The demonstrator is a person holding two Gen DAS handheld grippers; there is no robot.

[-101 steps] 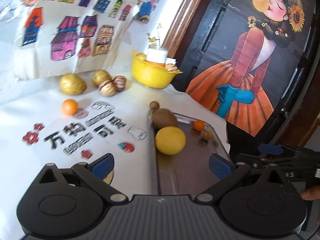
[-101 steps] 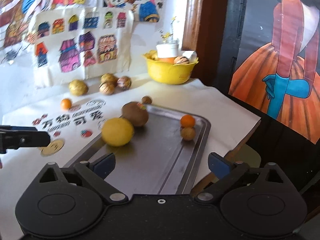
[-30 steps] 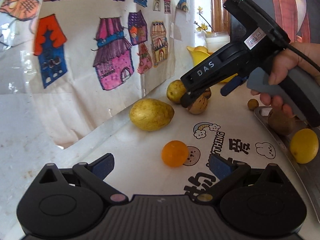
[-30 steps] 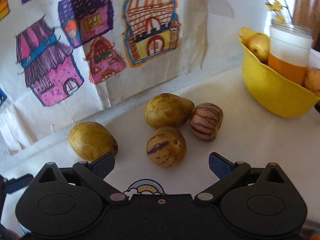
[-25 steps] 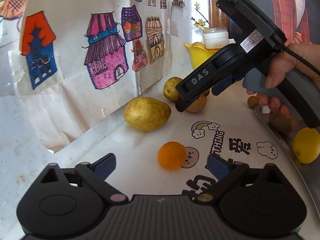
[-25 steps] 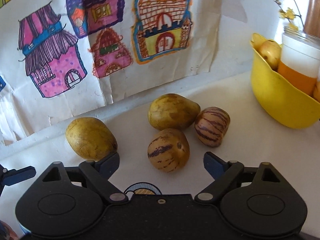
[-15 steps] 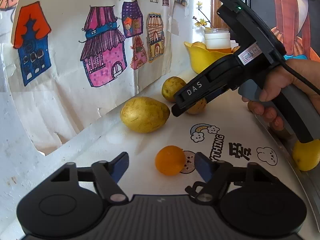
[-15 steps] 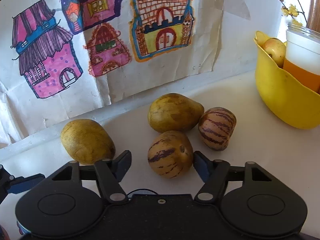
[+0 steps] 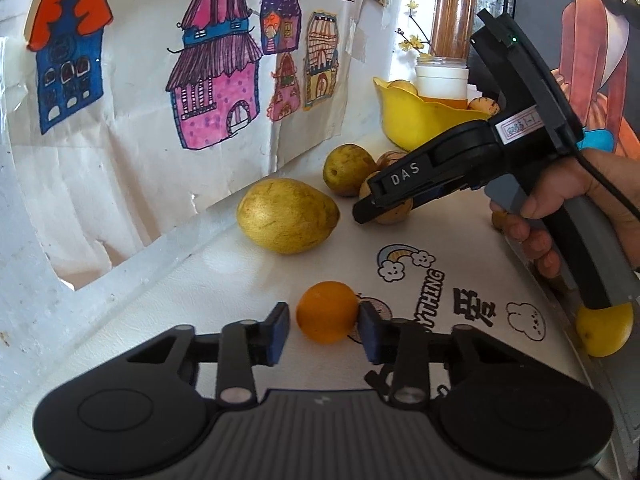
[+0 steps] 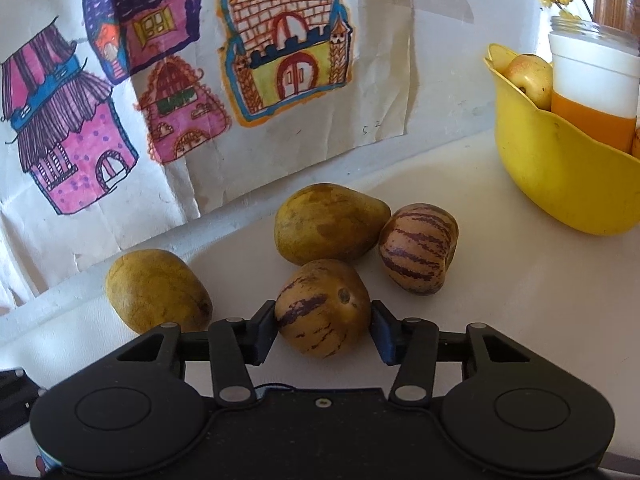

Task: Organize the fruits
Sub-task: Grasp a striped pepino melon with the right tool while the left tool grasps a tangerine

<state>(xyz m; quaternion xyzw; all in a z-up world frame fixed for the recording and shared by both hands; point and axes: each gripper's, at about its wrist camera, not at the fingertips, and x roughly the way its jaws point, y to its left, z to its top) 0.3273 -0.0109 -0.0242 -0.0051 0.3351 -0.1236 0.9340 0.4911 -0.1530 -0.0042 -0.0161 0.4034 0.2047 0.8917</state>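
My left gripper [image 9: 323,330] has its blue pads on either side of a small orange [image 9: 327,312] on the white table; the right pad touches it, the left pad stands a little off. My right gripper [image 10: 323,330] is shut on a striped brown-yellow melon [image 10: 323,307] that rests on the table. Behind it lie a plain yellow-green fruit [image 10: 330,222] and a second striped melon [image 10: 418,248]. Another yellow fruit [image 10: 158,290] lies to the left, also in the left wrist view [image 9: 287,215]. The right gripper's body [image 9: 472,160] shows in the left wrist view.
A yellow bowl [image 10: 556,176] with a jar [image 10: 592,80] and fruit stands at the back right. Paper drawings of houses [image 10: 160,80] hang on the wall behind the fruits. A lemon [image 9: 604,330] lies at the right, on a metal tray edge [image 9: 576,344].
Both grippers have closed in from wide open. The left pads have come in around the orange, and the right pads have closed onto the striped melon.
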